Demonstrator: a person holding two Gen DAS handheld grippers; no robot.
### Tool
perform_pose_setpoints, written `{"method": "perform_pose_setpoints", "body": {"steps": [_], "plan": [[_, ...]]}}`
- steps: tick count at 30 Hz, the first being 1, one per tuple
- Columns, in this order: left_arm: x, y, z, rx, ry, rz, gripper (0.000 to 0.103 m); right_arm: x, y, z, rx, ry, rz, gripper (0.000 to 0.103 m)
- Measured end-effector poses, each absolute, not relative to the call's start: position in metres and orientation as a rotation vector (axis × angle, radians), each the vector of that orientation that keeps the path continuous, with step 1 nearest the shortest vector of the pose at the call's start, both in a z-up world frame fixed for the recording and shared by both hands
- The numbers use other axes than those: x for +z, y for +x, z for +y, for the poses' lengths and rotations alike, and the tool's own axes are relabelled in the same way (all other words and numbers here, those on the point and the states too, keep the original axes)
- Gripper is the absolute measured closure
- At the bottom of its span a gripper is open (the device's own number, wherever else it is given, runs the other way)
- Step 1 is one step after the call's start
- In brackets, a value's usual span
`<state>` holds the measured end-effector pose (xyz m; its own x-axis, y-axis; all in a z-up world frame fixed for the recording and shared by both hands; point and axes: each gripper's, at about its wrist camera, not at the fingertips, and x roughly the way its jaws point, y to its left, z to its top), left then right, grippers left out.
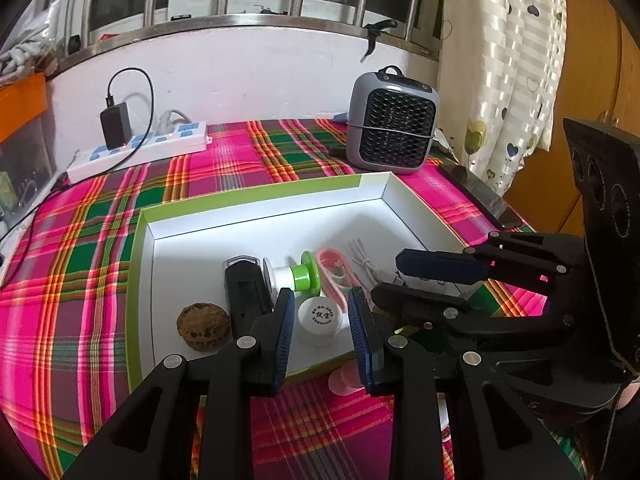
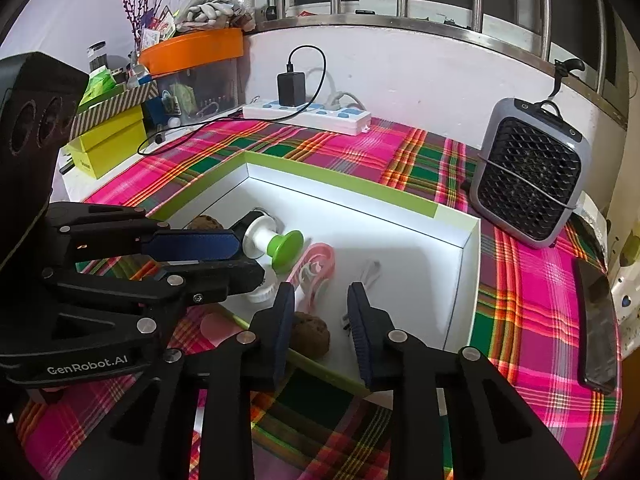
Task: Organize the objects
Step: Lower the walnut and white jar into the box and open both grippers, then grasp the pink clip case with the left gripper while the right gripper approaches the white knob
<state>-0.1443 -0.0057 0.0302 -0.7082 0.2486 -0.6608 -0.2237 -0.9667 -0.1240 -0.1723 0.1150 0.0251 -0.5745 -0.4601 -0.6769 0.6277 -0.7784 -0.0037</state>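
Note:
A white box with a green rim [image 1: 256, 196] holds a walnut [image 1: 204, 326], a black key fob [image 1: 244, 292], a green and white spool [image 1: 296, 276], a pink case [image 1: 332, 276] and a white cable [image 1: 364, 264]. A small white jar [image 1: 320, 316] sits on the box floor between the pads of my left gripper [image 1: 322, 332], with a thin gap on each side. In the right wrist view a second walnut [image 2: 314, 336] lies in the box's near corner. My right gripper [image 2: 320, 320] straddles it, the left pad against it and the right pad well apart.
A grey fan heater [image 1: 392, 124] stands behind the box on the plaid cloth. At the back are a power strip [image 1: 140, 148] and charger. A black phone [image 2: 596, 320] lies at the right edge, a yellow box [image 2: 108, 144] far left. A pink disc [image 1: 344, 380] lies outside the box.

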Motion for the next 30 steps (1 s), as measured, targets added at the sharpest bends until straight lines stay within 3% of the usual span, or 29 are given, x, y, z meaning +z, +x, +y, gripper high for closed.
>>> {"method": "perform_pose_setpoints", "body": {"steps": [30], "plan": [[0.043, -0.125, -0.012, 2.703, -1.024, -0.083, 0.077, 0.029, -0.164, 0.125, -2.356, 0.869, 0.273, 0.074]]}}
